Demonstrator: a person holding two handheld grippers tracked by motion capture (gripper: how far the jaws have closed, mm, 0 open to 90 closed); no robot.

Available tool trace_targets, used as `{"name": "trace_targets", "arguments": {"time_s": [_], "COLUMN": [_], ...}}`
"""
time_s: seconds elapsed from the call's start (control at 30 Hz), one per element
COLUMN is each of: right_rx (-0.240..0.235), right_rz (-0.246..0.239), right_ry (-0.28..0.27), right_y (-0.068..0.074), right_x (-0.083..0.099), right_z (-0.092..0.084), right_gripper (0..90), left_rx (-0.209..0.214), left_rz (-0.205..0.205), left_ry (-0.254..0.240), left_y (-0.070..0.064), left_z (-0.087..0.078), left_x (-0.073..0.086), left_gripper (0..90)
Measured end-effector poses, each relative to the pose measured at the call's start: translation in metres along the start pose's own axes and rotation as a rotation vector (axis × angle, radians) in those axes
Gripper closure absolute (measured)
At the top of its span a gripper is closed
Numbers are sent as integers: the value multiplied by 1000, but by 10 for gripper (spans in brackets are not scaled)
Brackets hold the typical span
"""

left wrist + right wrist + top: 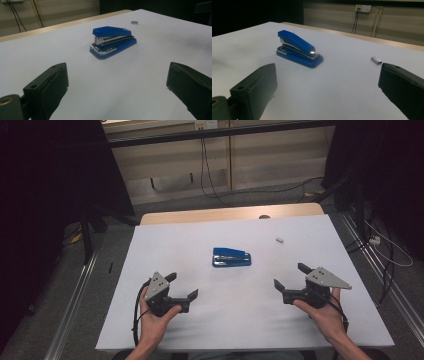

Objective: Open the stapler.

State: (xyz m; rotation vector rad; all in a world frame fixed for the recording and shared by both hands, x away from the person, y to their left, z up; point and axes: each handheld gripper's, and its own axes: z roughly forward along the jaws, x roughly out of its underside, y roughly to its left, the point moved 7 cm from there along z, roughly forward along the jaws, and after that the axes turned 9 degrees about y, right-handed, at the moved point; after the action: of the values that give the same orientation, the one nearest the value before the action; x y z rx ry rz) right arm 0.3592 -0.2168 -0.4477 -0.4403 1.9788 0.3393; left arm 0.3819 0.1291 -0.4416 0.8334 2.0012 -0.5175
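Note:
A blue stapler (231,257) lies flat near the middle of the white table, closed, with chrome trim; it also appears ahead of each gripper (113,41) (298,48). A small strip of staples (280,240) rests to its far right (134,22) (376,60). My left gripper (181,286) hovers low at the front left, open, nothing between its jaws. My right gripper (291,276) mirrors it at the front right, open and empty too. Both point inward toward the stapler, well short of it.
The white table top (175,240) has a wooden strip along its far edge (230,213). Cables trail on the floor beyond and at the right. Dark curtains and stands flank both sides.

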Motion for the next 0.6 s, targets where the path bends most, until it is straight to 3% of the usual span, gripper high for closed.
{"name": "trace_targets", "arguments": {"time_s": [0.6], "right_rx": [-78], "right_rz": [-38], "right_ry": [3], "right_y": [25], "right_x": [-12], "right_z": [30], "right_gripper": [49], "left_rx": [35], "left_rz": [33], "left_ry": [-22], "left_y": [-4], "left_z": [25], "left_x": [-22], "left_gripper": [36]}}
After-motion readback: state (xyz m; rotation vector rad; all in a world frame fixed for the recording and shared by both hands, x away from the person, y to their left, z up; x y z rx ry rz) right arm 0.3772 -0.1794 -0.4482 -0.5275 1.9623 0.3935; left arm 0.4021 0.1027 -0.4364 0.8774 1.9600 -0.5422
